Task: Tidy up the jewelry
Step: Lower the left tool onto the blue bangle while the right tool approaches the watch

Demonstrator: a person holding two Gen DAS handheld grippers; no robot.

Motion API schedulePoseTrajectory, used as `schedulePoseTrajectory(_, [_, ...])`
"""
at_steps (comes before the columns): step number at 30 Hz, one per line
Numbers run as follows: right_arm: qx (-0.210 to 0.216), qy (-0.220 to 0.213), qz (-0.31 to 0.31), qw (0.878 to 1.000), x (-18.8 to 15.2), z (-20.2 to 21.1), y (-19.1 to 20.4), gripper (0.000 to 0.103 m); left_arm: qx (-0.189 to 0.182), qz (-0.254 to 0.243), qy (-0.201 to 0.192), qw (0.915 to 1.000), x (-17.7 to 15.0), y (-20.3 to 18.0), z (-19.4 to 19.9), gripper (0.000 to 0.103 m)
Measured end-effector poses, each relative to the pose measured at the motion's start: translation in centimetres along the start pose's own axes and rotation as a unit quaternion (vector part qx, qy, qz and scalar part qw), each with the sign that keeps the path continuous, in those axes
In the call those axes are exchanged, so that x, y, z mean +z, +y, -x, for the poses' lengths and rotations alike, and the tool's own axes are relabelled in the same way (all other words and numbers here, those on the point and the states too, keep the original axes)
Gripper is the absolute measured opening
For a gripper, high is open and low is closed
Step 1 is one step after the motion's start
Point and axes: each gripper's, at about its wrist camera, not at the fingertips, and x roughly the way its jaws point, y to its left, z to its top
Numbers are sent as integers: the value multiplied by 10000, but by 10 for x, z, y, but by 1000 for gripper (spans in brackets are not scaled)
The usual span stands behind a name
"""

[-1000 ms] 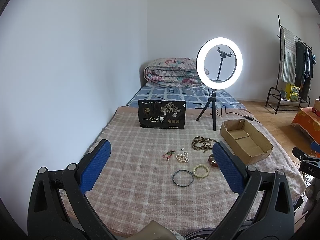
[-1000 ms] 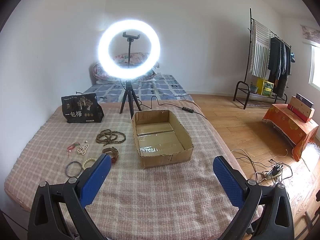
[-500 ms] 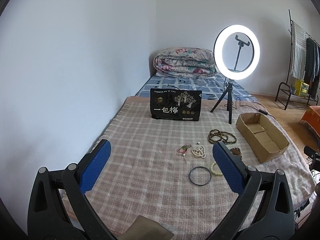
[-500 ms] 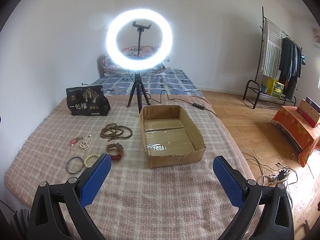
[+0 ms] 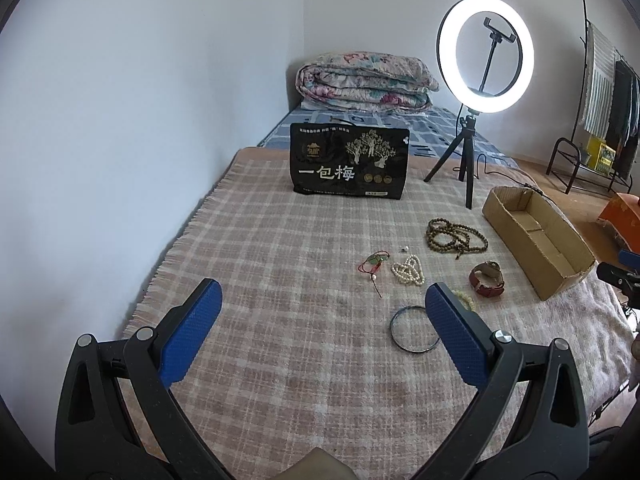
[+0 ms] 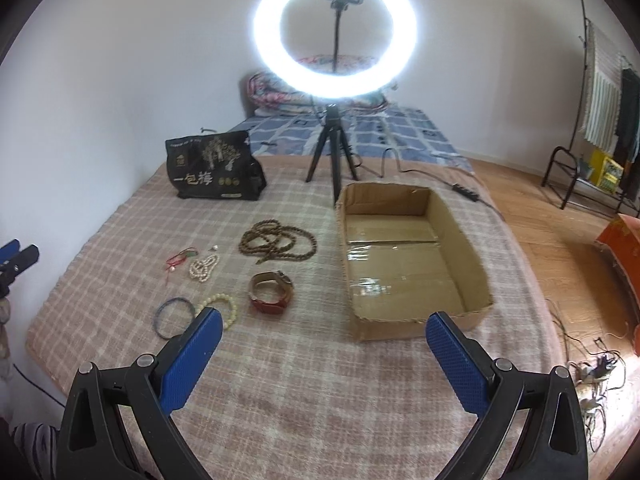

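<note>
Jewelry lies on a plaid blanket [image 5: 280,280]: a brown bead necklace [image 5: 456,238] [image 6: 278,242], a pearl bracelet [image 5: 408,270] [image 6: 204,266], a red cord charm [image 5: 374,264] [image 6: 180,258], a brown leather watch [image 5: 486,278] [image 6: 272,292], a dark bangle [image 5: 414,328] [image 6: 172,316] and a cream bead bracelet [image 6: 222,306]. An empty cardboard box [image 5: 536,240] [image 6: 408,256] sits to their right. My left gripper [image 5: 320,312] is open and empty above the blanket, left of the jewelry. My right gripper [image 6: 320,340] is open and empty, in front of the watch and box.
A black snack bag [image 5: 350,164] [image 6: 214,172] stands behind the jewelry. A lit ring light on a tripod [image 5: 486,54] [image 6: 336,36] stands behind the box. A folded quilt [image 5: 364,82] lies by the wall. A clothes rack [image 6: 600,112] and floor cables [image 6: 596,368] are to the right.
Both grippers have moved forward and closer to the blanket, so the jewelry and box look larger. The left view has swung left. Both stay open.
</note>
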Motion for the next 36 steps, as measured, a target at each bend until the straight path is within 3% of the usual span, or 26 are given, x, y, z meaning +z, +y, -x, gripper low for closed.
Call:
schedulePoseTrajectory(8, [392, 370, 71, 9985, 11, -45, 15, 94, -472, -43, 387, 9981, -11, -5, -33, 98])
schedulePoseTrajectory(16, [612, 794, 278, 9946, 16, -89, 35, 89, -1105, -376, 779, 9901, -26, -30, -64, 98])
schedulePoseTrajectory(21, [694, 1112, 295, 9909, 20, -120, 39, 80, -1400, -416, 1065, 9835, -35, -42, -86, 98])
schedulePoseTrajectory(29, [734, 1598, 131, 9843, 24, -161, 36, 63, -1581, -640, 1253, 9774, -48, -62, -114, 98])
schedulePoseTrajectory(36, [629, 1764, 84, 9823, 24, -178, 37, 55, -1568, -876, 1404, 9737, -57, -77, -135, 98])
